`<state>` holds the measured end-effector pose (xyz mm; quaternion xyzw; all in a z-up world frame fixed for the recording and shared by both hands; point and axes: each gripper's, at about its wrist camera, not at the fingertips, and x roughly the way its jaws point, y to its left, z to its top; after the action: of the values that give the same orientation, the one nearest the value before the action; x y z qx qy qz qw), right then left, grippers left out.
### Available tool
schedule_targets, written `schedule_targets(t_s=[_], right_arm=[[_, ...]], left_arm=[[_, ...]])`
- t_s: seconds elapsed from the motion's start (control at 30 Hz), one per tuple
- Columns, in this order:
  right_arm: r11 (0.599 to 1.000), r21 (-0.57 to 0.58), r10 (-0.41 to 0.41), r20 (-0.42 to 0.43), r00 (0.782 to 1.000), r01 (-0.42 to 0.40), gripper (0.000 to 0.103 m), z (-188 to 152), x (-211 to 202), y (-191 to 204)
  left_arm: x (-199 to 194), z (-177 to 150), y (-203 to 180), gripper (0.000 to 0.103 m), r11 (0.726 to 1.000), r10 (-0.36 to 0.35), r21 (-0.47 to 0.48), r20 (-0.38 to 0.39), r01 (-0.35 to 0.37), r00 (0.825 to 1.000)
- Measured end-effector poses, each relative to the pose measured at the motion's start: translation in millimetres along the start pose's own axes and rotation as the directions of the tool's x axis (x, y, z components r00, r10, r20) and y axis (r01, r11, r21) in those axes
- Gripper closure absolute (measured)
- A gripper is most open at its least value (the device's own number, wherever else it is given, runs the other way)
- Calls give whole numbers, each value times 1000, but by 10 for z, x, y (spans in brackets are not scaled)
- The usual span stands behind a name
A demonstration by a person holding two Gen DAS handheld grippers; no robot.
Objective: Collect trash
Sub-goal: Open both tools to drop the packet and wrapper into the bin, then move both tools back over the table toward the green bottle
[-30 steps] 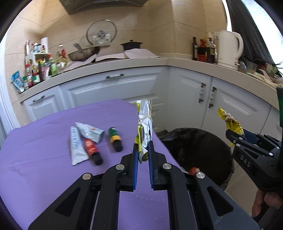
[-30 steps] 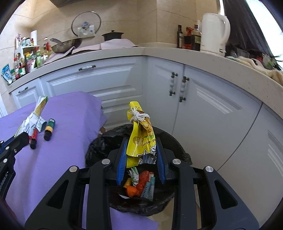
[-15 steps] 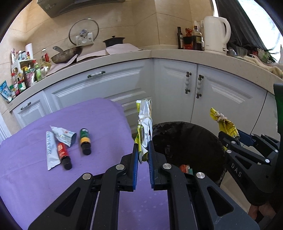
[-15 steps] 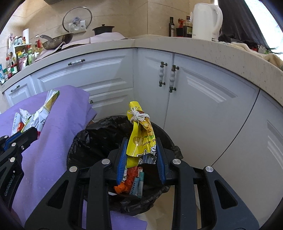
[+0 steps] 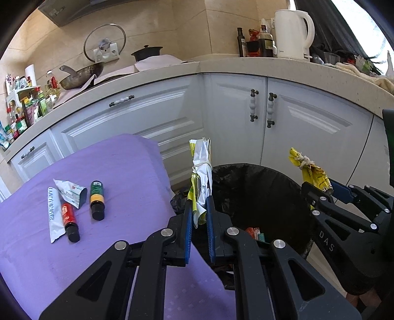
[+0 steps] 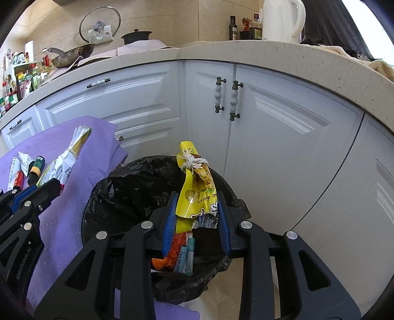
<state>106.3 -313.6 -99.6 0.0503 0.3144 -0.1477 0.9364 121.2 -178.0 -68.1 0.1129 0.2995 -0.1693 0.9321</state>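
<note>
Hidden and cut-off parts, both wrist views

Bottom of bin [image 6: 103,197] mostly lost in black liner, contents half covered by right gripper [image 6: 197,211]. Lower end of white wrapper [image 5: 202,172] pinched out of sight in left gripper [image 5: 199,216]. Labels on counter jars [image 5: 22,115] too small to read. Kettle [image 6: 283,19] cropped at top edge.

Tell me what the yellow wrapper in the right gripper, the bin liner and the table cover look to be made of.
Yellow wrapper: glossy printed plastic film, creased and shiny, tied with pale fibrous string.
Bin liner: thin black plastic, crinkled, with dull glints on its folds.
Table cover: matte purple cloth, probably woven; it drapes softly over the edge.
</note>
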Motion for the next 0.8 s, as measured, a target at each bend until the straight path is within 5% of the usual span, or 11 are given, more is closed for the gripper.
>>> schedule_targets(t_s=[0.13, 0.23, 0.33, 0.8], right_arm=[[1000, 12, 0, -21, 1000, 0, 59, 4, 91, -26], [1000, 10, -8, -21, 1000, 8, 59, 6, 96, -28], [1000, 6, -12, -16, 1000, 12, 59, 14, 83, -17], [998, -42, 47, 0, 999, -47, 58, 86, -47, 317]], left_arm=[[63, -2, -19, 84, 1000, -5, -3, -22, 5, 1000], [79, -11, -3, 66, 1000, -8, -14, -31, 7, 999], [51, -9, 15, 58, 1000, 2, -25, -25, -3, 1000], [-226, -73, 386, 44, 994, 99, -55, -10, -99, 995]])
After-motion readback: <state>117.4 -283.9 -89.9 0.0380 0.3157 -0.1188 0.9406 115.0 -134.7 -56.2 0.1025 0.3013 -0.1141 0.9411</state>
